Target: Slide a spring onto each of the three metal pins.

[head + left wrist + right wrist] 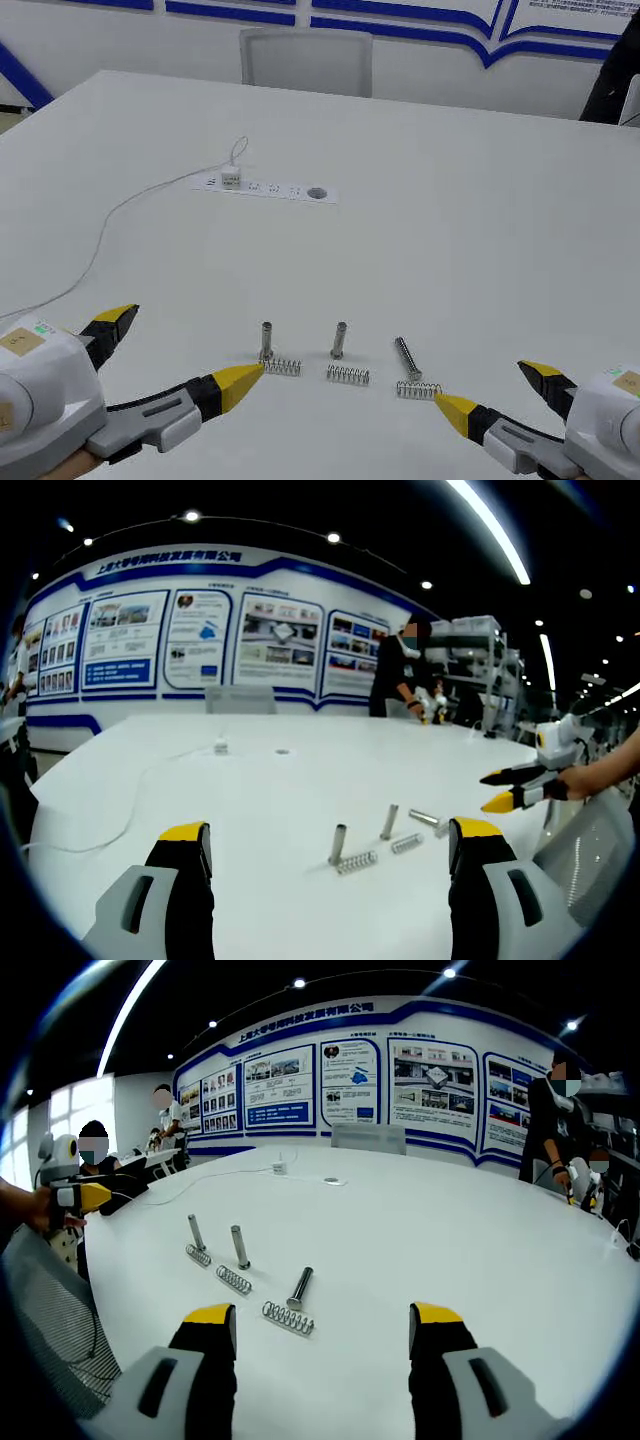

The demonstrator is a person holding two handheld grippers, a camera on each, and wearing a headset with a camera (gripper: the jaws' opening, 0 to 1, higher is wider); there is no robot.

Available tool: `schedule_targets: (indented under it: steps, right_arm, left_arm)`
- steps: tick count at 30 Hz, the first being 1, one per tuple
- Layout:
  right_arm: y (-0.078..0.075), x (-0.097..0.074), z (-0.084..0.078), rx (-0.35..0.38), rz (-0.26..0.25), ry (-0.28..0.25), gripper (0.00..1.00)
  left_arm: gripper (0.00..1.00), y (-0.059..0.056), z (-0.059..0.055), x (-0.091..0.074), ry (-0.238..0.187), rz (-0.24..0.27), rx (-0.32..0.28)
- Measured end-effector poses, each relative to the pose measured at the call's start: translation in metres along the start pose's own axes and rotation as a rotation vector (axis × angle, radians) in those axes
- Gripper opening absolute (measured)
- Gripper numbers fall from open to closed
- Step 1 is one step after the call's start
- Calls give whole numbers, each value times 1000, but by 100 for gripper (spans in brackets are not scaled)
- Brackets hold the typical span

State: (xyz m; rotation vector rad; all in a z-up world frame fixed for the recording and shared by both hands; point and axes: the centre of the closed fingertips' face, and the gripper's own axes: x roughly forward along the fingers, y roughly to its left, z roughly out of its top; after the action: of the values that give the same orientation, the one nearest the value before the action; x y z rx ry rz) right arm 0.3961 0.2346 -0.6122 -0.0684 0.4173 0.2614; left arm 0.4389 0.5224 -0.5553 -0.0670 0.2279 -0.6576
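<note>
Lined up just ahead of the left gripper and right gripper: three metal pins, two upright and the one nearest the right gripper lying flat, each with a loose spring at its base, seemingly paired off for easy threading. Both sets of jaws spread wide and empty, apparently poised for a first pick, no spring yet on. Farther out on the white table, a power strip; beyond, a wall banner in Chinese lettering too small to read.
</note>
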Motion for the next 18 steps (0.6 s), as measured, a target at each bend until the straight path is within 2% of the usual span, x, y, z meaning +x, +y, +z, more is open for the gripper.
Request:
schedule_targets:
  steps: [7,18]
  right_arm:
    - [-2,0,0,16,-4,-3,70]
    - [-1,1,-1,28,7,4,70]
  left_arm:
    - [100,2,-1,0,4,4,-13]
    - [100,-1,-4,3,19,-7,-14]
